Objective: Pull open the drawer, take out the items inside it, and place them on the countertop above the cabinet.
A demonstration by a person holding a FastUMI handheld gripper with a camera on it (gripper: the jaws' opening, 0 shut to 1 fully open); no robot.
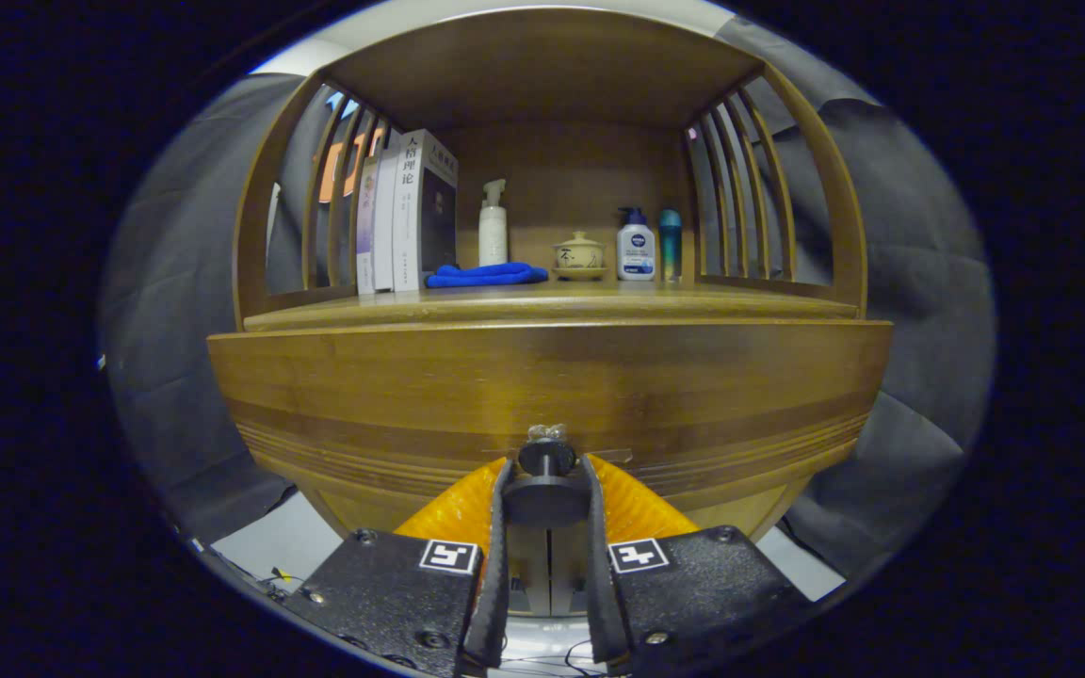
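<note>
Two fingers of the gripper (547,490) sit clamped on the dark round knob (546,459) of the drawer (542,395), low centre of the frame, both pads pressing its sides. Judgement: the step in hand is the pull. It should go straight back along the drawer's travel, grip held firm, no twist or lift, since the knob is small and could slip out. Drawer front looks flush or barely out; hard to tell through the fisheye bend. Its contents are hidden behind the front panel. The countertop (740,303) above already carries books (411,212), a blue cloth (486,275), a spray bottle (493,226), a lidded cup (579,254) and two more bottles (651,245), so free space lies along its front edge.
</note>
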